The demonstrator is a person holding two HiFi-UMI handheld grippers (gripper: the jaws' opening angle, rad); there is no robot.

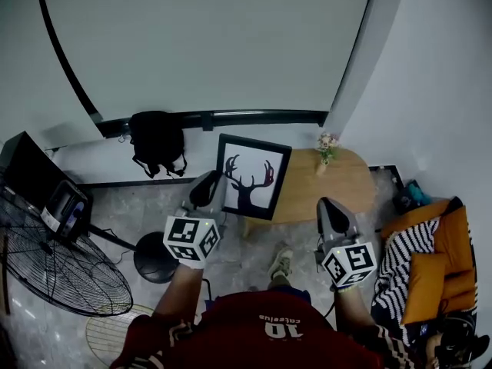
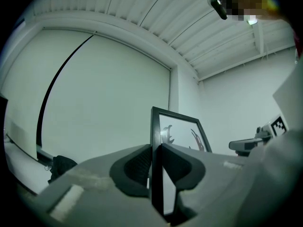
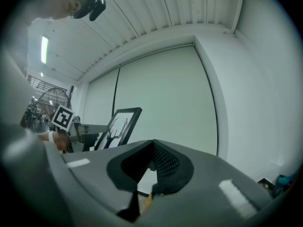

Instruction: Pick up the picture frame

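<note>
Left gripper (image 1: pixel 209 184) clamps the deer picture frame (image 1: pixel 254 177)
It points level, jaws clamped on the upright frame's left edge, beside the wooden table (image 1: pixel 350 187). The right gripper (image 1: pixel 324 203) points level too, jaws together, empty.

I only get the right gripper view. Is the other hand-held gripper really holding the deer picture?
Observer: Yes. The left gripper view shows the left hand-held gripper pinched on the picture frame's black side edge.
Operator: What else is near it?
Observer: In the head view, a small vase of flowers stands on a wooden table to the frame's right.
Operator: And by the wall?
Observer: A black backpack leans there.
</note>
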